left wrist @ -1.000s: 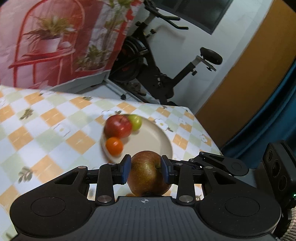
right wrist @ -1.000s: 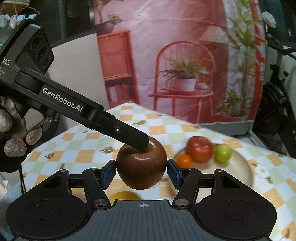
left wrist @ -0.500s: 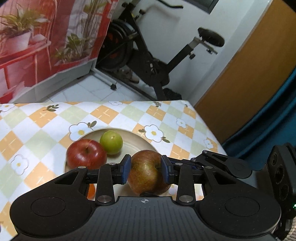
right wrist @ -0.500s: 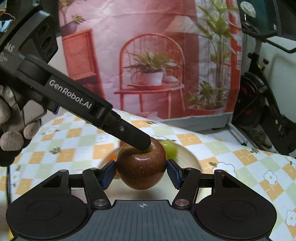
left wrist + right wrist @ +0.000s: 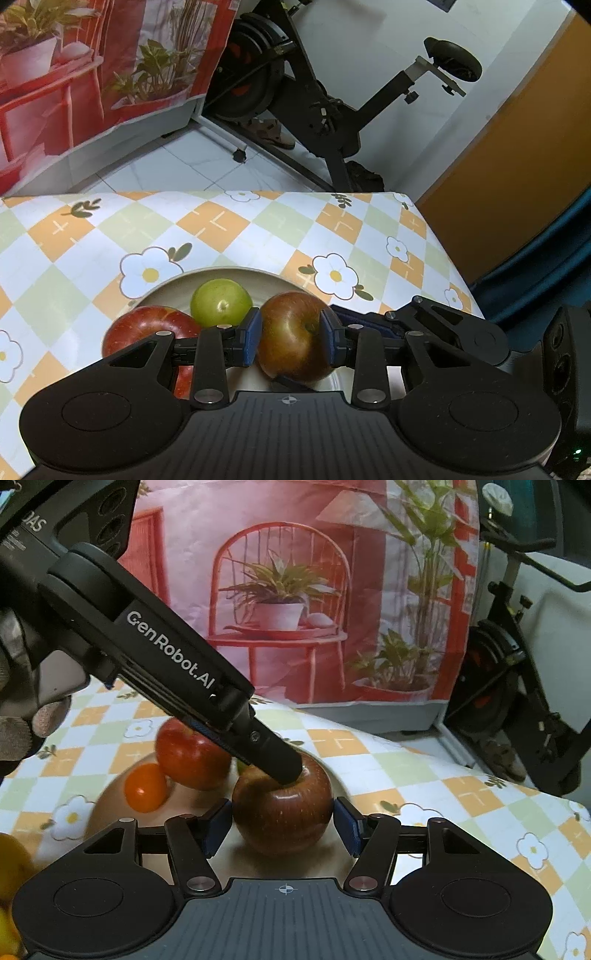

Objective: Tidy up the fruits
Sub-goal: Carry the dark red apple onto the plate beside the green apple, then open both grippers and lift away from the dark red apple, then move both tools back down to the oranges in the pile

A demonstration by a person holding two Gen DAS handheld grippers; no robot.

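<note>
A dark red-brown apple (image 5: 291, 343) sits between the blue pads of my left gripper (image 5: 291, 338), which is shut on it. In the right wrist view the same apple (image 5: 282, 812) also fills my right gripper (image 5: 282, 829), whose pads lie against its sides. One black finger (image 5: 273, 753) of the left gripper presses into the stem hollow. The apple hangs low over a beige plate (image 5: 229, 271). The plate holds a red apple (image 5: 147, 328), a green fruit (image 5: 221, 302) and a small orange fruit (image 5: 144, 786). Whether the held apple touches the plate is hidden.
The checked, flowered tablecloth (image 5: 221, 225) ends at its far edge and right corner just past the plate. An exercise bike (image 5: 314, 103) stands on the floor beyond. A yellow fruit (image 5: 9, 864) lies at the lower left, and a gloved hand (image 5: 22, 720) holds the left gripper.
Both grippers have carried the apple forward and down. The plate, once ahead of them, now lies right under the apple, and its fruit appears closer.
</note>
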